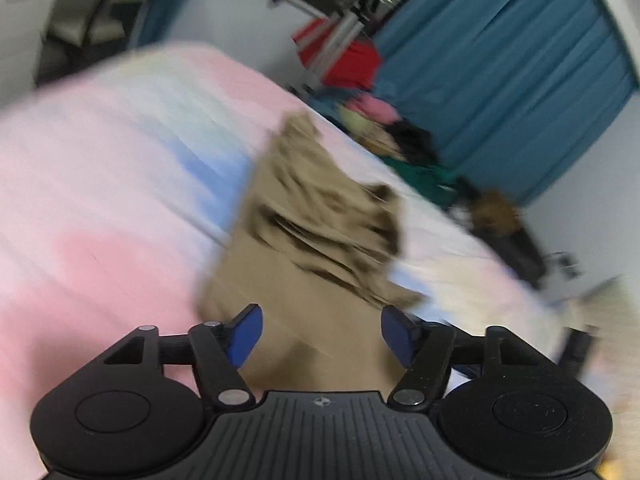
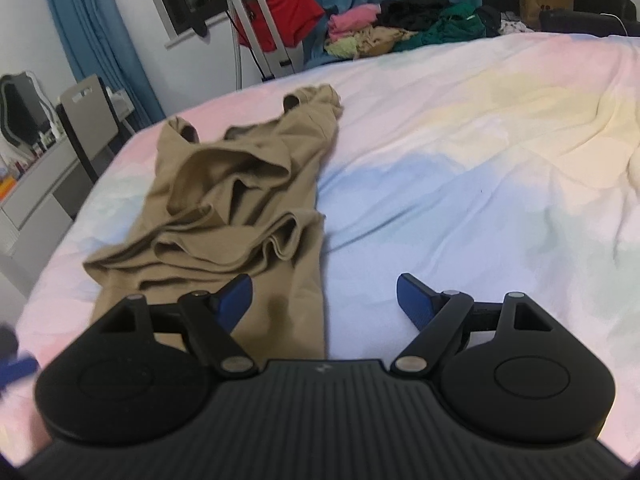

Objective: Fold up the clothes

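- We see a crumpled tan knit garment (image 2: 240, 200) that lies on the pastel bed sheet of pink, blue and yellow patches (image 2: 460, 168), in the part of the bed toward 10 o'clock from our right gripper.
- The upper half of the garment is bunched in folds, and its lower part lies flat and reaches down toward 6 o'clock, under the left finger of the right gripper.
- Our right gripper (image 2: 324, 300) is released: its two blue-padded fingers (image 2: 236, 300) stand wide apart and nothing is between them. The left finger is over the tan cloth, the right finger over the bare sheet.
- In the left wrist view the picture is blurred. Our left gripper (image 1: 320, 334) is also released, with its jaws spread, and the same garment (image 1: 320, 220) fills the gap between them and goes up toward 12 o'clock.
- We cannot tell if either gripper touches the cloth.
- At 12 o'clock behind the bed there is a heap of mixed coloured clothes (image 2: 400, 28), with a silver metal tripod (image 2: 256, 28) at about 11 o'clock and blue pleated curtains (image 1: 520, 80) on the wall.
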Available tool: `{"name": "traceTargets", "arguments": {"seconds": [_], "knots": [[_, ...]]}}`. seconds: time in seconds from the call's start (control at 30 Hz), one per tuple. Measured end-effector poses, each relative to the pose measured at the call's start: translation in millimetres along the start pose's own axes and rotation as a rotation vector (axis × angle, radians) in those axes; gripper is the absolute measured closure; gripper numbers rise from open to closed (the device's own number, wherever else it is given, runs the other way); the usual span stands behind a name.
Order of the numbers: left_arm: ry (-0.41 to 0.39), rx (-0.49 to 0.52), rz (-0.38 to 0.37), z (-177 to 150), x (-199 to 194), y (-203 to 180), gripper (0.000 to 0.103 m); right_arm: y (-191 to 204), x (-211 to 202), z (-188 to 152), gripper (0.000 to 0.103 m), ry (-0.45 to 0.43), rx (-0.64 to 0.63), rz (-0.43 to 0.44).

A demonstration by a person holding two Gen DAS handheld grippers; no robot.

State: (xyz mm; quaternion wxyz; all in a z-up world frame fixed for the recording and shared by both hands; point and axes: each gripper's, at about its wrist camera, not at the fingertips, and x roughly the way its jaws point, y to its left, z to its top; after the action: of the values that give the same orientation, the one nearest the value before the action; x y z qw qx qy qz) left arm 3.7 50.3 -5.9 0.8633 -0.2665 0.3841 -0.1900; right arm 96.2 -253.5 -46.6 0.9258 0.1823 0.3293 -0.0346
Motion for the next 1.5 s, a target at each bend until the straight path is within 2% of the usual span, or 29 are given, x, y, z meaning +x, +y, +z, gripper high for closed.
{"name": "traceTargets", "arguments": {"seconds": [0.13, 0.27, 0.4, 0.5, 0.67, 0.73, 0.77, 0.8, 0.87, 0.93, 1.07, 1.13, 1.17, 1.33, 1.4, 1.5], "knots": [[0.15, -0.114, -0.07, -17.3, 34.1, 12.2, 0.028, -1.7, -6.5, 3.4, 0.022, -0.024, 0.033, 0.01], [0.174, -0.207, -0.056, -23.6, 65.6, 35.7, 0.028, 0.3, -9.6, 3.8, 0.022, -0.034, 0.054, 0.028], [0.13, -0.339, -0.088, -21.5, 76.7, 52.9, 0.028, 3.5, -11.4, 3.1, 0.022, -0.037, 0.065, 0.045], [0.087, -0.368, -0.134, -18.3, 71.8, 56.0, 0.029, 5.3, -13.0, 2.5, 0.022, -0.04, 0.075, 0.057], [-0.03, -0.312, -0.256, -19.1, 58.3, 44.1, 0.029, -1.0, -22.6, 3.0, 0.022, -0.058, 0.153, 0.086], [-0.034, -0.267, -0.21, -19.7, 59.7, 38.4, 0.034, -3.6, -29.9, 3.2, 0.022, -0.059, 0.201, 0.12], [-0.031, -0.258, -0.175, -20.2, 61.1, 38.2, 0.037, -4.2, -33.5, 2.5, 0.021, -0.054, 0.228, 0.143], [-0.026, -0.277, -0.149, -20.8, 62.8, 42.8, 0.045, -3.9, -37.1, 0.3, 0.02, -0.041, 0.265, 0.18], [-0.015, -0.347, -0.122, -22.0, 66.4, 57.5, 0.055, 1.1, -41.2, -7.4, 0.02, 0.003, 0.321, 0.276], [-0.026, -0.426, -0.137, -23.4, 66.9, 71.4, 0.066, 11.8, -40.9, -18.4, 0.02, 0.054, 0.346, 0.38], [-0.087, -0.503, -0.141, -22.6, 65.0, 85.6, 0.074, 33.9, -23.2, -48.7, 0.02, 0.224, 0.445, 0.563], [-0.107, -0.52, -0.143, -21.7, 64.9, 86.7, 0.075, 36.3, -10.8, -62.2, 0.02, 0.294, 0.517, 0.601], [-0.116, -0.528, -0.143, -21.3, 65.2, 86.9, 0.075, 35.9, -5.2, -67.8, 0.02, 0.319, 0.551, 0.612], [-0.164, -0.554, -0.181, -16.3, 67.1, 88.3, 0.075, 15.3, 15.7, -81.8, 0.021, 0.32, 0.697, 0.558], [-0.17, -0.539, -0.189, -13.2, 63.5, 86.4, 0.075, 4.2, 17.0, -83.0, 0.022, 0.273, 0.773, 0.53], [-0.163, -0.534, -0.168, -12.2, 58.6, 87.4, 0.075, -7.2, 12.0, -80.8, 0.022, 0.193, 0.821, 0.474]]}}
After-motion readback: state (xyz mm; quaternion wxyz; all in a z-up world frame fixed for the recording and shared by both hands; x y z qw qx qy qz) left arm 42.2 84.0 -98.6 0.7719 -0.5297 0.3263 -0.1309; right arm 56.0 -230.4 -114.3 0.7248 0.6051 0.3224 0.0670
